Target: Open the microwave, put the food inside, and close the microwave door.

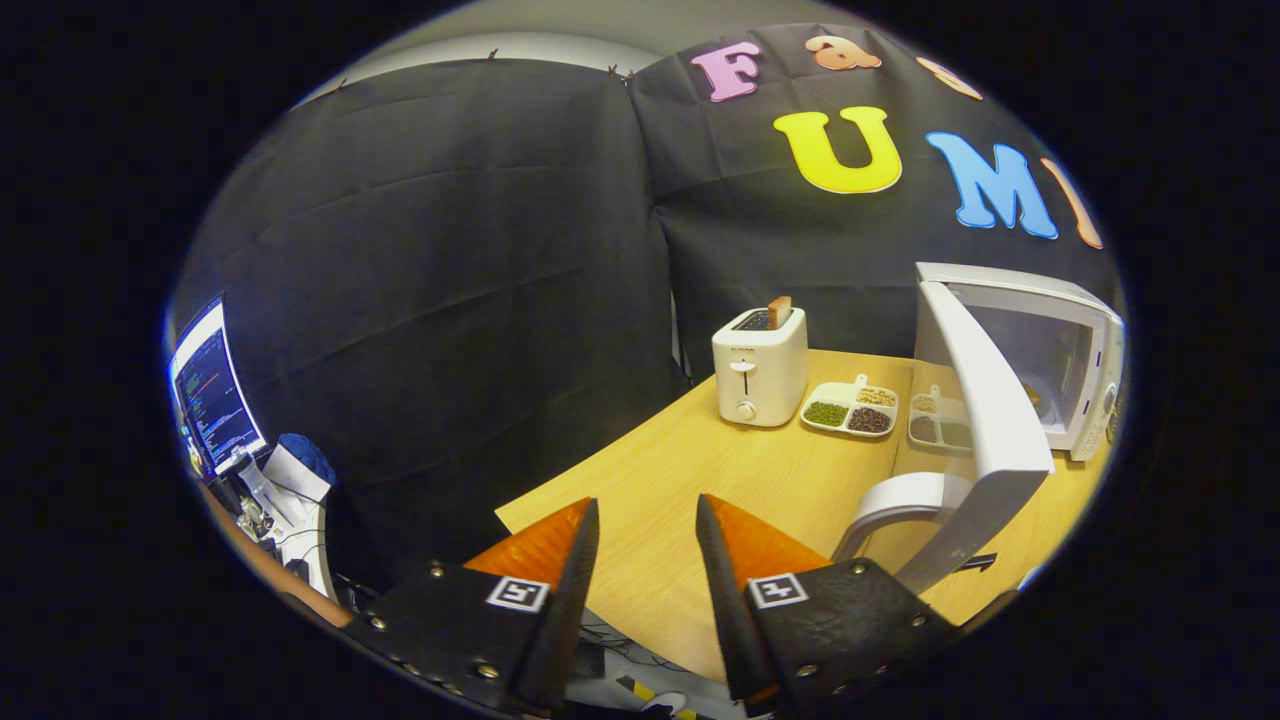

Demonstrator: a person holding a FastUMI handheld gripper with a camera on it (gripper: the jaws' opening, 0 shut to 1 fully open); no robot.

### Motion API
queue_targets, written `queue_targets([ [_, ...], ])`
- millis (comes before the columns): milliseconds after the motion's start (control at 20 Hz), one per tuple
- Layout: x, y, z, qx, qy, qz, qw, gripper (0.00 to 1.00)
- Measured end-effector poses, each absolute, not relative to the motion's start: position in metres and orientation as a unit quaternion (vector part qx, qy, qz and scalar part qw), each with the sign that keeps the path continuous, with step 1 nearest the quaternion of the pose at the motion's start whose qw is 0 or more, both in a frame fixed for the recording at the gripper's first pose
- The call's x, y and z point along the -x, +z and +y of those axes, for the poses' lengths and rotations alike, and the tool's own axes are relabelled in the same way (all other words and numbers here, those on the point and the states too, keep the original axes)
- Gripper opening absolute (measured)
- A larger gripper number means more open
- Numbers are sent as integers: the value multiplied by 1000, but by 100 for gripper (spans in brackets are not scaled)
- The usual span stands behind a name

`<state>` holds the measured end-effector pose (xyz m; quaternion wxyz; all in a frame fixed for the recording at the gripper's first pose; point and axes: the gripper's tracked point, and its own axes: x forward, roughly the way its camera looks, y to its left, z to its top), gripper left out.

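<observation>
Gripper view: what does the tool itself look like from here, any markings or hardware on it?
The gripper has two tapered, wedge-shaped fingers that narrow toward their tips. Each sits on a black textured mounting plate fastened with small round metal rivets or screws. Each plate carries a square black-and-white fiducial marker near the finger base.

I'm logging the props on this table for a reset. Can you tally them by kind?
Microwave, door swung open: 1
Toaster with a slice sticking up: 1
Divided snack trays, one beside the toaster, one just behind the open door: 2
Total: 4
The gripper is open over the table edge, holding nothing.
</observation>
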<state>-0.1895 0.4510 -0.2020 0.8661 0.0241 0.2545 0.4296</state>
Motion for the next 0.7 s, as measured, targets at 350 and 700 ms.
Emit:
queue_targets([
  [350, 177, -230, 446, -2, 395, 276, 876, 0],
  [700, 167, -229, 424, 5, 375, 283, 883, 0],
])
